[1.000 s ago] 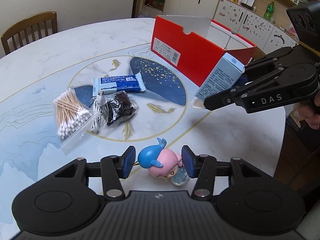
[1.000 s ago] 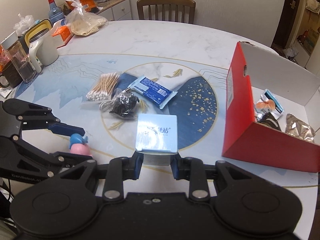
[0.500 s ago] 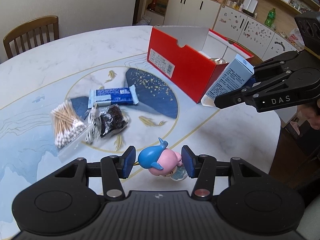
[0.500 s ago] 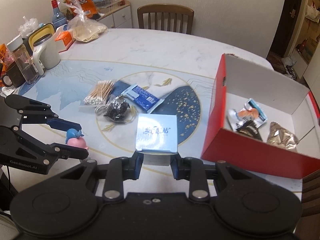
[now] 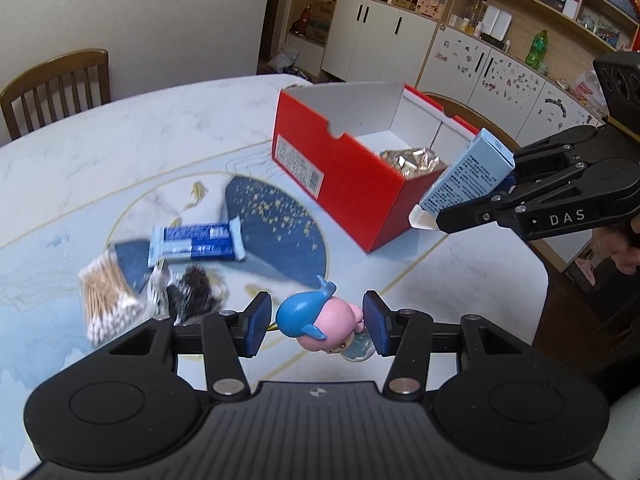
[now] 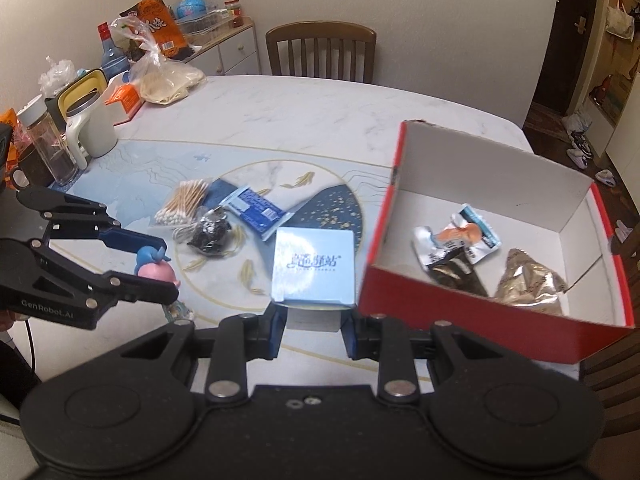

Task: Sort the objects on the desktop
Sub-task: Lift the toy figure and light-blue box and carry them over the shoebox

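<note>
The left tongs [image 5: 316, 330] clasp a pink figurine with a blue dolphin hat [image 5: 320, 318] above the near edge of the counter [image 5: 140, 136], while at 3 o'clock in the left wrist view the right tongs [image 6: 314, 330] pinch a light blue carton [image 6: 313, 266] just beside the red box [image 6: 460, 312]. Farther out, at 10 o'clock, lie a cotton swab bag [image 5: 106, 294], a dark crumpled packet [image 5: 192, 290] and a blue wrapped bar [image 5: 196, 242]. The red box, at 1 o'clock, holds a foil pouch [image 6: 528, 282] and a snack sachet [image 6: 456, 242].
</note>
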Tool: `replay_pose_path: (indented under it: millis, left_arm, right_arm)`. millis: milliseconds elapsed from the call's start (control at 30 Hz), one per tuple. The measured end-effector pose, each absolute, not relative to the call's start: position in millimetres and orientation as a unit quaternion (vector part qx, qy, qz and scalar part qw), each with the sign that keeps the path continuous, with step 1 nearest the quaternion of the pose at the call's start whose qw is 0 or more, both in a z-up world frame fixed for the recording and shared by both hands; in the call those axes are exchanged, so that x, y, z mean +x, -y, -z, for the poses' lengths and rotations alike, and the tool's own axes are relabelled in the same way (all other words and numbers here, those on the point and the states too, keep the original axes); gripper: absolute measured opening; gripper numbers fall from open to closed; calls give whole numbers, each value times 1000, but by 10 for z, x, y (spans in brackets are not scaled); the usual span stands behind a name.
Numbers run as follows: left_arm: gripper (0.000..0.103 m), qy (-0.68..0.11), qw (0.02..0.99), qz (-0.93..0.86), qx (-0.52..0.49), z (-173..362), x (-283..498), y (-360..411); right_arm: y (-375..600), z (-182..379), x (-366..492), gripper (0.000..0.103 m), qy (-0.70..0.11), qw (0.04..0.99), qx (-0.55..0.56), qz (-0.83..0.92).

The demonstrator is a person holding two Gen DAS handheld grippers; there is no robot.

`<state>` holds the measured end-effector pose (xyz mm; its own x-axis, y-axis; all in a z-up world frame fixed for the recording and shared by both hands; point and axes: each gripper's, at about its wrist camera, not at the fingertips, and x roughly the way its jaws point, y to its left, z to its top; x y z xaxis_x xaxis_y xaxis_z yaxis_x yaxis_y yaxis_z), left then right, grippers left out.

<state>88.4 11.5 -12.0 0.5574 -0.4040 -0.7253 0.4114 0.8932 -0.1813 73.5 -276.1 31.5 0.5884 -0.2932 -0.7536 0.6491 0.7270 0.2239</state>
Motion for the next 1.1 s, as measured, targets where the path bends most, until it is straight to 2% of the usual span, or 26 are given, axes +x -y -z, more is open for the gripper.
replay_pose_path:
  millis: [567, 1100]
  left_arm:
    - [49, -375, 897, 236, 3, -309, 1457, 492]
    - [49, -347, 904, 248, 36, -551, 2083, 1144]
  right_arm:
    - [3458, -394, 141, 28, -365, 859, 235, 271]
    - [3969, -144, -196, 28, -382, 846, 241, 284]
